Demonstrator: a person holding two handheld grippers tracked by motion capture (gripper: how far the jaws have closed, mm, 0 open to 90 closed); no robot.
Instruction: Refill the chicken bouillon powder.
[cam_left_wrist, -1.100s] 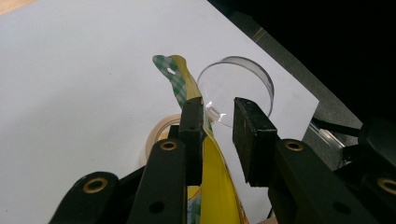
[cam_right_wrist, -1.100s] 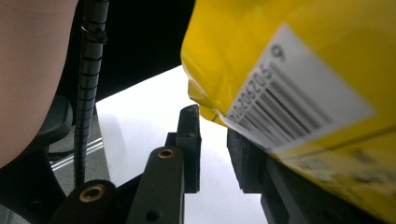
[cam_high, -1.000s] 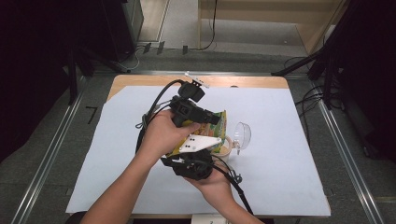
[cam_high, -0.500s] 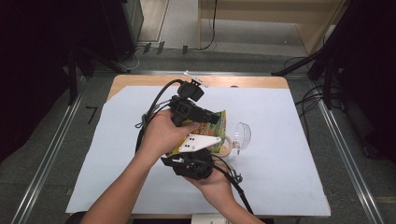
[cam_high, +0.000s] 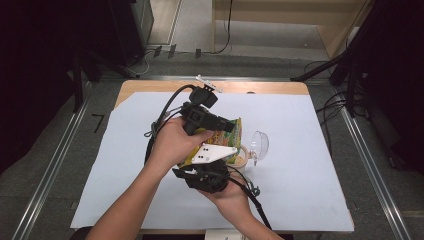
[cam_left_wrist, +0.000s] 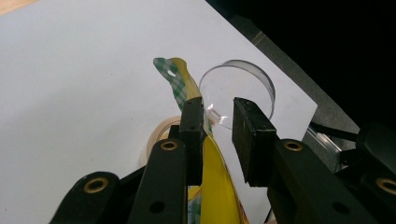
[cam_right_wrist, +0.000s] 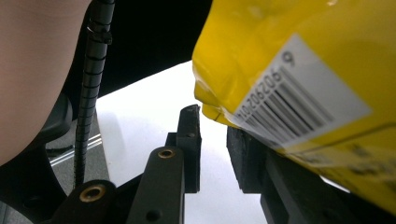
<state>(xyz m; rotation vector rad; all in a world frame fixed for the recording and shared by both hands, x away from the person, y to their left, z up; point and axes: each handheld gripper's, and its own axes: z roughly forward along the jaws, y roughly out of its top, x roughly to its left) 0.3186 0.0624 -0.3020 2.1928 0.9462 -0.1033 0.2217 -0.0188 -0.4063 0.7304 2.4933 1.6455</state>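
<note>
The left gripper (cam_left_wrist: 217, 122) has its jaws open a bit, with the yellow bag (cam_left_wrist: 212, 186) pressed against the inside of the left jaw and its checkered top (cam_left_wrist: 175, 77) poking up past the tips. A clear round lid (cam_left_wrist: 238, 91) and a tape roll (cam_left_wrist: 156, 135) sit just beyond. The right gripper (cam_right_wrist: 214, 140) is parted too, nothing between the jaws, while the bag hangs over the right jaw, barcode (cam_right_wrist: 292, 95) showing.

yellow packet (cam_right_wrist: 299, 93) blurred, cut off
</note>
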